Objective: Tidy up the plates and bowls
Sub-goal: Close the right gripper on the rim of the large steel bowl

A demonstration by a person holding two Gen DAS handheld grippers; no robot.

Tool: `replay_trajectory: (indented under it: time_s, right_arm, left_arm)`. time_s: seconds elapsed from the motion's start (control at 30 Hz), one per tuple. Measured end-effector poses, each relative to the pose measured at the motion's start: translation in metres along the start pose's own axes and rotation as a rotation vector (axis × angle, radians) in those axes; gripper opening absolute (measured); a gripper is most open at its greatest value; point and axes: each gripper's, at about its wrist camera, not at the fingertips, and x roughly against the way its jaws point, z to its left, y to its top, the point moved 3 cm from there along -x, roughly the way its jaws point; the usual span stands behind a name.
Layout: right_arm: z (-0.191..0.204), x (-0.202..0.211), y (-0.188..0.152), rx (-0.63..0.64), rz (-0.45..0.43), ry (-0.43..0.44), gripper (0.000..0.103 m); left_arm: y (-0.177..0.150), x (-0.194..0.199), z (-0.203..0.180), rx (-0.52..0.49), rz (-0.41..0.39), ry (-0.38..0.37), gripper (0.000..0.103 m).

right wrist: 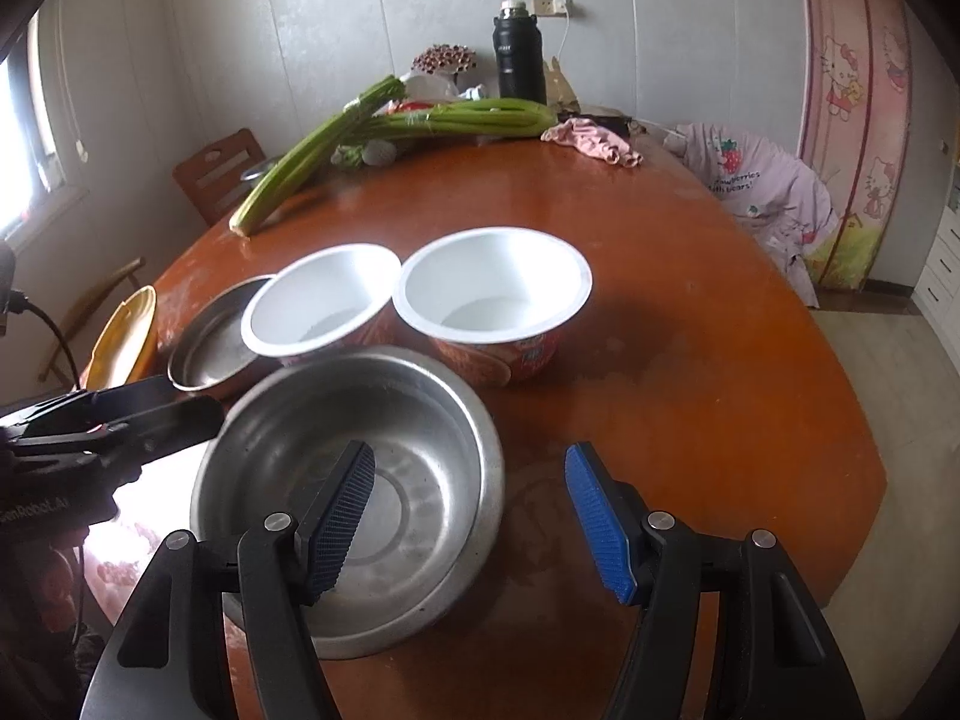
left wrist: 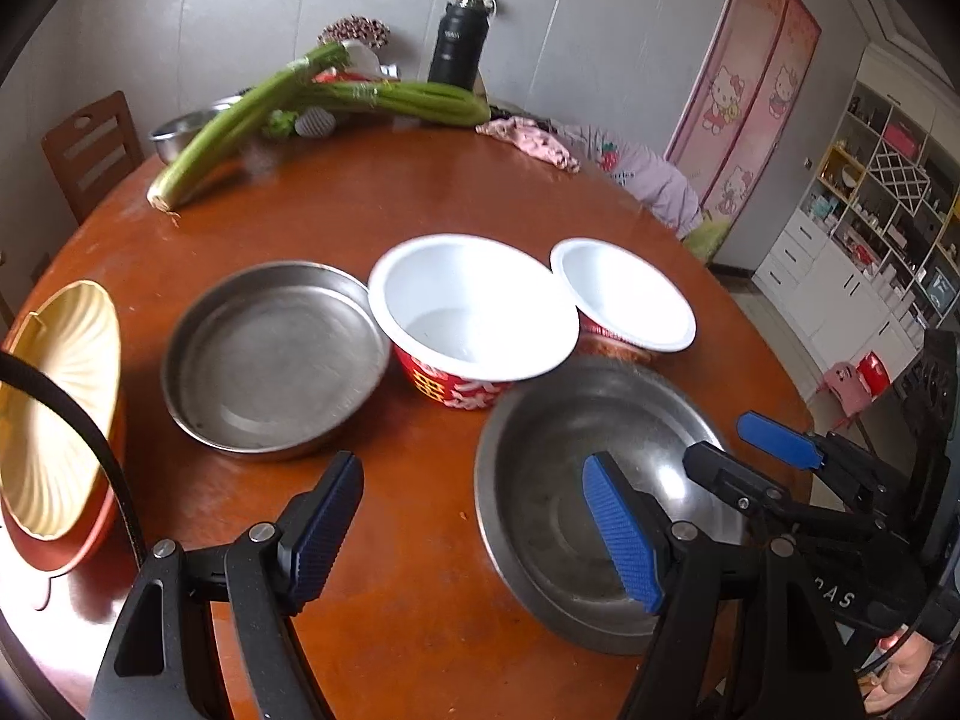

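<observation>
Nearest: left gripper [left wrist: 474, 531], fingers apart, nothing between them, poised over bare worktop [left wrist: 390, 570] just left of the steel bowl [left wrist: 576, 480]. Right gripper [right wrist: 471, 519] likewise spread and empty; in the right wrist view its left finger [right wrist: 342, 516] hangs over the steel bowl's basin and its right finger beyond the bowl's right rim, so the rim lies between them, not yet pinched. Steel bowl taken as landmark. Just behind it, two white-lined red bowls: the larger red bowl [left wrist: 474, 312] overlaps the bowl's far rim in the picture, contact uncertain; the smaller red bowl [left wrist: 624, 294] sits behind and right. Left of the steel bowl, the flat steel pan [left wrist: 270, 360]; further left, a yellow ribbed plate [left wrist: 54, 408] tilted on a red plate. Far behind, celery [left wrist: 312, 102], a black flask [left wrist: 456, 42], pink cloth. Judgement: sorting barely begun, approach to the first pick in hand. Next move calls for settling on the steel bowl's rim, closing on the thin wall, lifting without nudging the red bowls.
</observation>
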Motion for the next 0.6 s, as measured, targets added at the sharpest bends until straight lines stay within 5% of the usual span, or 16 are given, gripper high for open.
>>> replay_trajectory:
  time_s: [0.43, 0.6]
  right_arm:
    - [0.016, -0.023, -0.011, 0.079, 0.046, 0.053, 0.065]
    - [0.020, -0.025, -0.014, 0.096, 0.056, 0.071, 0.065]
  left_arm:
    - [-0.004, -0.028, -0.008, 0.001, 0.045, -0.028, 0.075]
    - [-0.008, -0.036, -0.013, -0.005, 0.076, -0.078, 0.067]
